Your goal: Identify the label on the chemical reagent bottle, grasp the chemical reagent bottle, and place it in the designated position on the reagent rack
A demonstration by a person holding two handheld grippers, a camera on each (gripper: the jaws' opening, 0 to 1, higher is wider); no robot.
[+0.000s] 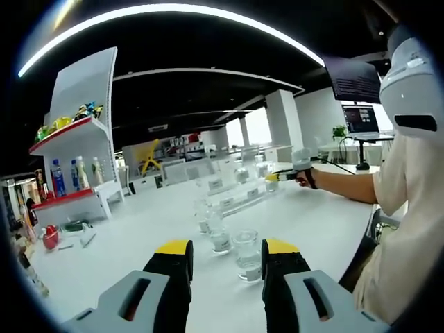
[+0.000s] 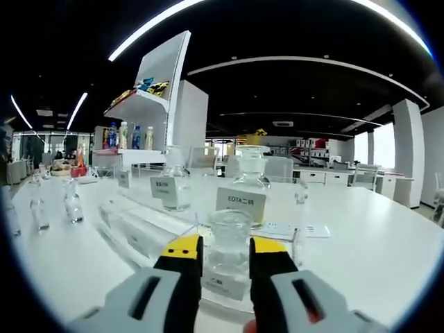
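Note:
My left gripper [image 1: 226, 248] stands open low over the white table [image 1: 139, 243], nothing between its yellow-tipped jaws. Just ahead of it stand three clear reagent bottles: one [image 1: 248, 255] near the right jaw, two more [image 1: 220, 236] [image 1: 202, 218] behind. Farther back is the clear acrylic reagent rack [image 1: 236, 182]. The right gripper [image 1: 283, 175], in a person's hand, holds a bottle [image 1: 302, 158] at the rack's right end. In the right gripper view, my right gripper [image 2: 226, 248] is shut on that clear bottle [image 2: 227, 239], in front of a rack label [image 2: 241, 203] reading EDTA.
Labelled bottles [image 2: 175, 184] [image 2: 251, 166] stand on the rack [image 2: 139, 229]. Two loose bottles [image 2: 73, 201] [image 2: 38, 208] stand left of it. A white shelf with drinks [image 1: 76, 173] and a red object [image 1: 50, 238] sit at the table's left. The person's torso [image 1: 409, 208] borders the right.

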